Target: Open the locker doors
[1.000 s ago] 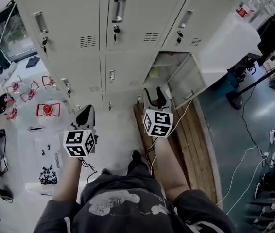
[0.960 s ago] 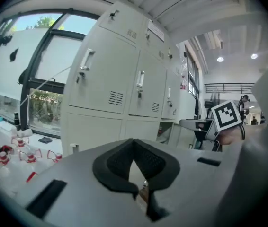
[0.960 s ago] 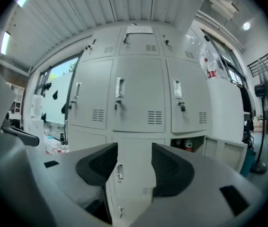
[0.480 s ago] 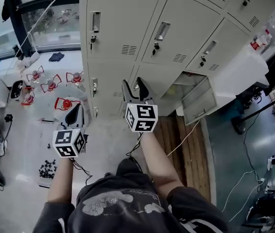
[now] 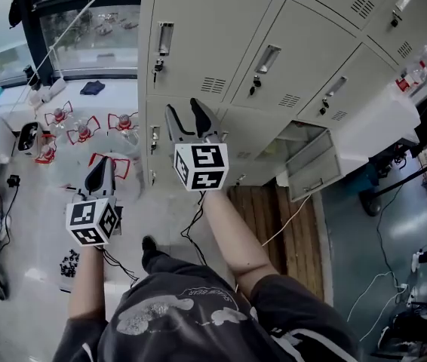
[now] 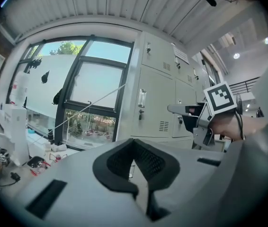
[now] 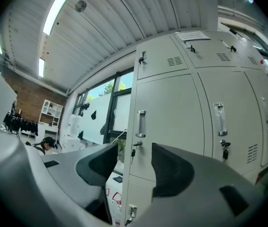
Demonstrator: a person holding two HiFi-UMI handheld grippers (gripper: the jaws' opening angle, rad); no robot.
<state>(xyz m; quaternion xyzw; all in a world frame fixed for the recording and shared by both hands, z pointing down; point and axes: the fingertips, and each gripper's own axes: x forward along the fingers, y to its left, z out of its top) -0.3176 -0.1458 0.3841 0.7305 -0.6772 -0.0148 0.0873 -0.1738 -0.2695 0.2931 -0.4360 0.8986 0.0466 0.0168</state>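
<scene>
Lockers: a pale bank was seen standing beside a window. Nearly every door was shut, and one low door at the right was swung open.
Step in hand: this was judged to be the approach to a shut door, since no handle was being touched.
Right tool: it was held level before the leftmost column, with its jaws apart and nothing between them. An upright handle and a hanging key were framed in the gap, well apart from the pads.
Left tool: it was held lower and to the side, over the floor, with its pads closed together on nothing.
Next move: the open jaws would probably have to be carried forward around that handle, closed on it and drawn back along the hinge's arc. The key might need to be turned first.
Hidden: part of the lower row was covered by the right tool. It could not be told whether the doors were locked. The inside of the open locker was barely shown. The small red frames on the floor were too small to be identified.
</scene>
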